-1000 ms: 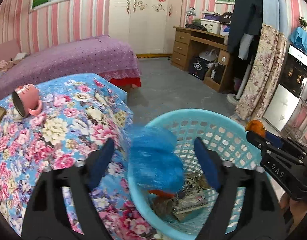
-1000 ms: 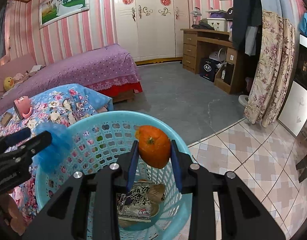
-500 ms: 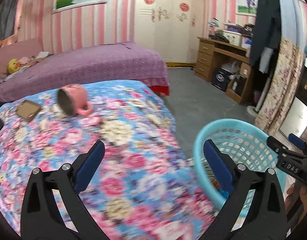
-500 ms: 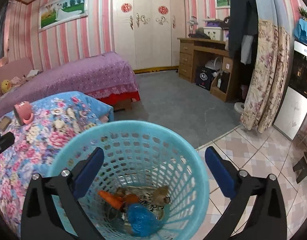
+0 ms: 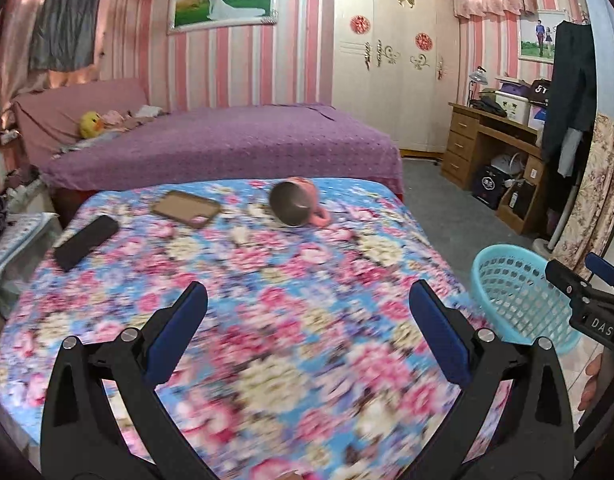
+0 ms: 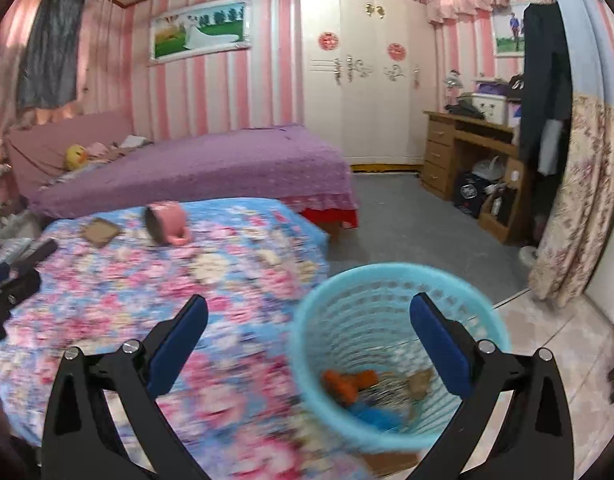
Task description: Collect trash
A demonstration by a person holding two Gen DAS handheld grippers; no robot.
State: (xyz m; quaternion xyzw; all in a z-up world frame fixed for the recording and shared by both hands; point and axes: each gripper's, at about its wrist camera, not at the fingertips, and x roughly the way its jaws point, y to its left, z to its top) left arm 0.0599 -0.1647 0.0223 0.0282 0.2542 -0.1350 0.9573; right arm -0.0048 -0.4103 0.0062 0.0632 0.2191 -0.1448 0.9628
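Left wrist view: your left gripper [image 5: 307, 320] hangs over the flowered bedspread [image 5: 243, 292], fingers spread wide with nothing between them. The cloth right under the fingers is motion-blurred. Ahead of the tips and a touch to the right, a pink mug [image 5: 297, 203] lies on its side, mouth toward you. Ahead-left sits a brown flat case [image 5: 185, 208]; further left, a black remote [image 5: 86, 242]. Off the right finger, past the bed edge, the blue trash basket [image 5: 519, 292] stands on the floor — only its rim and mesh wall show here, contents hidden. Your right gripper [image 5: 587, 280] pokes in at the far right edge, just beside the basket.

Right wrist view: your right gripper [image 6: 309, 324] is also spread wide and empty. Its right finger hangs over the basket's [image 6: 387, 280] open mouth; its left finger is over the bedspread [image 6: 147, 288]. Down in the basket lies the trash — orange pieces [image 6: 347, 384], something blue [image 6: 377, 416], a brownish scrap [image 6: 419, 384]; blur hides the details. The mug [image 6: 167, 222] lies well ahead-left, with the case [image 6: 100, 232] beyond it. Your left gripper's [image 6: 5, 284] dark body shows at the left edge; you cannot tell its spread from this side.
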